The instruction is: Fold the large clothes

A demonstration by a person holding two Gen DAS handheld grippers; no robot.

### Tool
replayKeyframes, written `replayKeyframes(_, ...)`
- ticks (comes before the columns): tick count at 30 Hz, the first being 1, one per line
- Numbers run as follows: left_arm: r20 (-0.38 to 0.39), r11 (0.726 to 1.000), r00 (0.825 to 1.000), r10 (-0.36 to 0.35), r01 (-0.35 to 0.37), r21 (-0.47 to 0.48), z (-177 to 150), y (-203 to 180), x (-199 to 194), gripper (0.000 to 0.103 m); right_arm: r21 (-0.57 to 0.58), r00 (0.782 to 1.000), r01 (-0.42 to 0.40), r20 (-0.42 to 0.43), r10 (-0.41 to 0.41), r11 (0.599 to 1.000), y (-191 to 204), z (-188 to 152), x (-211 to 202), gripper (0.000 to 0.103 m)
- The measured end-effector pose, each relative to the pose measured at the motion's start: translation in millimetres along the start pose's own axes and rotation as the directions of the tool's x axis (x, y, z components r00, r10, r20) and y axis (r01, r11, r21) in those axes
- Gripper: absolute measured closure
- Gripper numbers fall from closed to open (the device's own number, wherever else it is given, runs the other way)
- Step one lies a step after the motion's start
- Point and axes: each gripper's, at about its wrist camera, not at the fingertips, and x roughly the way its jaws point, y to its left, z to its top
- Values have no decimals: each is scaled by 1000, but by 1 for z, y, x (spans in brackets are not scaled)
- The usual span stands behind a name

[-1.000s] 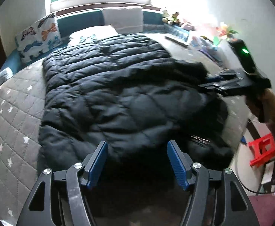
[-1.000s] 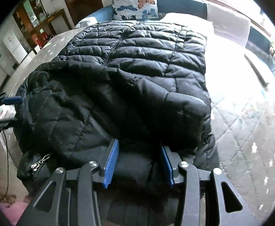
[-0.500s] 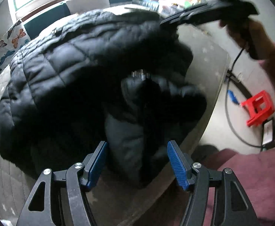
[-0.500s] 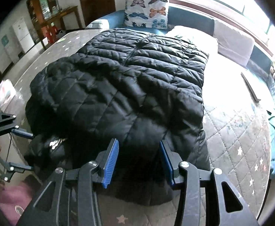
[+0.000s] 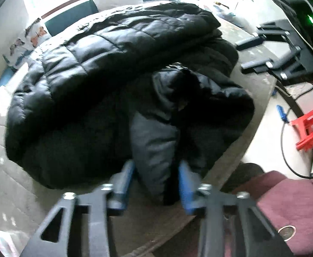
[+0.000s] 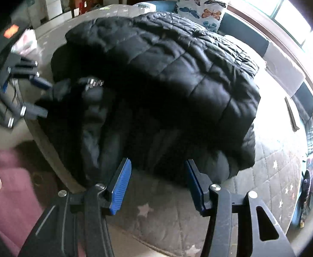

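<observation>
While the left gripper (image 5: 156, 178) jaws close around a jacket (image 5: 117, 60) fold, the right gripper's (image 6: 158, 184) opening jaws stand empty beside it.

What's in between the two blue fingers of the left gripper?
A grey fold of the black puffy jacket sits between the closing fingers of the left gripper, seen in the left wrist view.

Glossy quilted jacket (image 5: 105, 49); matt stitched bedcover (image 6: 270, 184)

Left gripper (image 5: 156, 177) closing on jacket fold, 6 o'clock.
Black puffer jacket (image 5: 113, 64) heaped on bed (image 5: 6, 171); right gripper (image 5: 255, 53) at 2 o'clock, red stool (image 5: 308, 128) at 3.
</observation>
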Motion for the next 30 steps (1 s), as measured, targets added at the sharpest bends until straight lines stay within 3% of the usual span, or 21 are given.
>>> replayKeyframes(1,5,1000,1000,-8,8,-11,0,1,-1,82,-10,1000,0,-11,0,1000,2,-4,2,46)
replayKeyframes(5,31,998,999,-25,27,-57,2,13,-14,92,-56,999,-12,-32,10,998,17,-19,9,46)
replayKeyframes(9,64,996,997,-39,44,-78,14,30,-24,92,-161,999,-33,-24,29,986,44,-31,19,46)
replayKeyframes(13,78,992,995,-66,74,-104,26,43,-32,93,-257,999,14,54,0,966,72,-30,23,46)
replayKeyframes(17,82,988,993,-88,98,-123,29,51,-35,93,-265,990,62,136,-26,962,83,-19,21,46)
replayKeyframes(21,86,985,990,-110,120,-122,28,54,-35,92,-230,988,15,156,21,973,84,-6,21,46)
replayKeyframes(24,75,986,990,-121,128,-105,22,52,-37,88,-187,988,2,151,26,982,75,3,22,69)
replayKeyframes(27,83,989,990,-117,124,-86,14,52,-43,80,-108,986,-50,154,66,993,54,14,17,75)
replayKeyframes(29,122,992,988,-93,102,-68,5,54,-54,53,-63,981,-68,178,78,996,45,22,9,76)
replayKeyframes(30,142,994,987,-77,87,-64,1,56,-59,45,-38,976,-82,198,88,996,40,27,3,76)
